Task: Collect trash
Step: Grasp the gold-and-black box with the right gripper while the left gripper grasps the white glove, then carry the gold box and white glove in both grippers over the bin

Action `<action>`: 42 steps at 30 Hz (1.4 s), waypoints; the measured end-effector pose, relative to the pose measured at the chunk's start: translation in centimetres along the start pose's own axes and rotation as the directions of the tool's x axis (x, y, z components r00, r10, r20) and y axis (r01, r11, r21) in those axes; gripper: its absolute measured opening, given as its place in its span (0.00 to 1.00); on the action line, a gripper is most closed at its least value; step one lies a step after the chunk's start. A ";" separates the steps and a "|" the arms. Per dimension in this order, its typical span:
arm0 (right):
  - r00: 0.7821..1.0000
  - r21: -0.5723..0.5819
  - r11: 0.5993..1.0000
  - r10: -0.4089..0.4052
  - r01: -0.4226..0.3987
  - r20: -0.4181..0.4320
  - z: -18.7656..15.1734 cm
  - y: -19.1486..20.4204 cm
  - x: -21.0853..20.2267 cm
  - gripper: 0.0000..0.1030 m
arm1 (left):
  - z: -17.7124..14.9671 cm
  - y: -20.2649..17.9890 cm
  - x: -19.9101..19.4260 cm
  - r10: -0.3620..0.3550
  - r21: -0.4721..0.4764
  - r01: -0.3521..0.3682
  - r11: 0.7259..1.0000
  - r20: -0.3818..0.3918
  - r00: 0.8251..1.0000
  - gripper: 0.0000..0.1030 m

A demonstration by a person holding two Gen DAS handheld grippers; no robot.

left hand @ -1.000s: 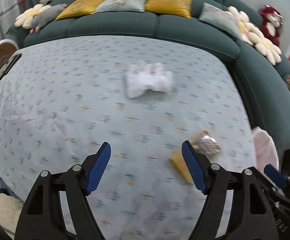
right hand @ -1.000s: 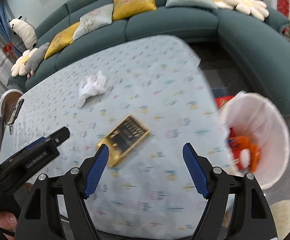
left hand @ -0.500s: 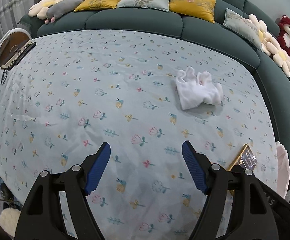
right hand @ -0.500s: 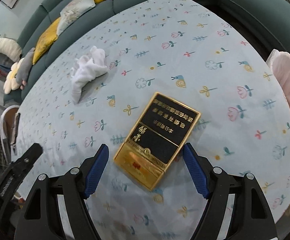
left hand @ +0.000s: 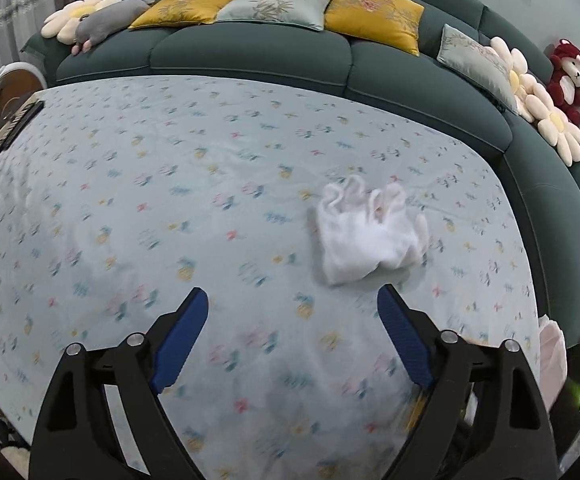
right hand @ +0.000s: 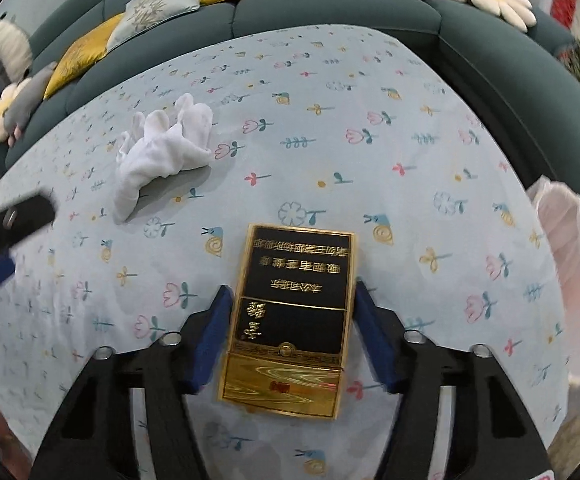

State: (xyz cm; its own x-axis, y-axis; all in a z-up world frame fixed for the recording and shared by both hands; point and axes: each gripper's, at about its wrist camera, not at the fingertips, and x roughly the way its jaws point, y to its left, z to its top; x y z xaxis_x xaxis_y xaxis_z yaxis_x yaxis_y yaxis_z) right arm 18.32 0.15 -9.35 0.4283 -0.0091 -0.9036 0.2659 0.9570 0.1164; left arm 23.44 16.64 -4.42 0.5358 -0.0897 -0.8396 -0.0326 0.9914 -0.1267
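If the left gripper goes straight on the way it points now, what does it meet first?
Most likely the bare tablecloth: nothing lies between the open blue pads of the left gripper. The white cloth sits ahead but off to the right, so it would probably be missed. Depth is uncertain.

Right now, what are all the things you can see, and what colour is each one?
box: one, black and gold, flat on the tablecloth between the right jaws
crumpled cloth: one, white, on the tablecloth ahead of the left jaws
tablecloth: one, pale blue with little flowers, over the table
bin: one, pinkish-white liner, at the table's right edge
sofa: one, dark green, behind the table
cushions: several, yellow and grey-green, on the sofa
left gripper: jaws just opening, nothing between
right gripper: jaws just closing around the box
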 end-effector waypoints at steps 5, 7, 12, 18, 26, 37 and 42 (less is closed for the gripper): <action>0.999 0.029 0.999 0.034 -0.034 -0.001 0.3 -1.7 -0.3 0.55 | 1.4 -2.4 2.0 -0.010 0.014 0.010 1.000 -0.010 1.000 0.83; 0.999 0.052 0.998 0.041 -0.041 0.003 0.5 -2.8 -0.6 0.55 | 2.0 -3.5 2.8 -0.006 0.028 0.006 1.000 -0.009 1.000 0.84; 0.999 0.069 0.997 0.043 -0.043 0.013 0.9 -4.5 -1.1 0.55 | 2.8 -5.0 4.9 0.004 0.053 -0.003 0.999 -0.025 1.000 0.85; 0.998 0.068 0.996 0.054 -0.055 0.020 1.3 -5.7 -1.7 0.55 | 2.9 -6.2 7.3 -0.020 0.073 0.027 0.997 -0.089 0.996 0.53; 0.995 0.067 0.994 0.083 -0.086 0.052 1.5 -6.8 -3.7 0.55 | 1.6 -7.9 6.6 -0.023 0.150 0.040 0.988 -0.118 0.993 0.11; 0.977 0.094 0.991 0.078 -0.098 0.197 1.5 -10.9 -11.0 0.55 | -1.4 -13.3 -0.5 -0.109 0.217 0.121 0.969 -0.064 0.992 0.11; 0.963 0.112 0.990 0.053 -0.086 0.265 1.6 -14.2 -14.7 0.56 | -2.9 -16.6 -3.5 -0.154 0.244 0.161 0.956 -0.048 0.987 0.11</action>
State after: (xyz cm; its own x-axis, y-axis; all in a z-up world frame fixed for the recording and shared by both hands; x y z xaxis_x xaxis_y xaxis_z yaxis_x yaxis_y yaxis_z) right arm 9.58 -13.72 2.95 0.6556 -0.0348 -0.7543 0.3231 0.9158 0.2386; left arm 19.64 0.25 -0.93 0.4930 -0.2458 -0.8346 0.2610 0.9569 -0.1276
